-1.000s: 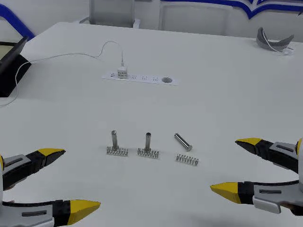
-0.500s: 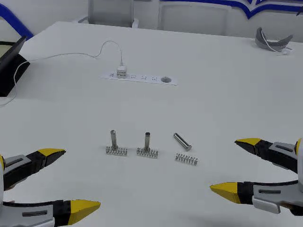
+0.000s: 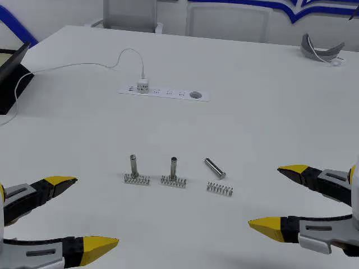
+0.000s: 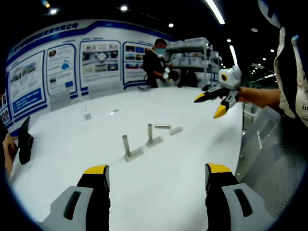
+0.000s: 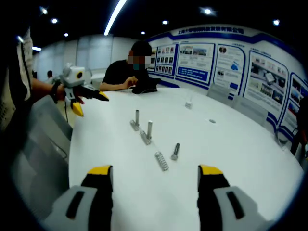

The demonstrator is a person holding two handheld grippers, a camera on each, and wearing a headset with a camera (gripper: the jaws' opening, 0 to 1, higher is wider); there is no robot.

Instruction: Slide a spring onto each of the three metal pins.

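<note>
The left gripper [image 3: 83, 212] and right gripper [image 3: 276, 196] hang wide open and empty nearest, flanking the work, seemingly poised to begin. Beyond, three springs [image 3: 173, 181] lie in a row, one just before each of the upright left pin [image 3: 133, 165], the upright middle pin [image 3: 173, 166] and the flat-lying right pin [image 3: 214, 168], apparently laid out for pairing.

The head view is bright, even and sharp. Overhead light falls flat on the white counter [image 3: 269, 129], and the pins [image 3: 174, 166] cast only faint, soft shadows. Both gripper views are fisheye, so the wall panels and the counter's edge bow toward the borders, and the room looks dimmer there. A ceiling strip light [image 4: 214, 10] and small spot lamps [image 5: 207, 10] glare against a dark ceiling, while the counter top glows almost washed out. Distant figures look soft.
</note>
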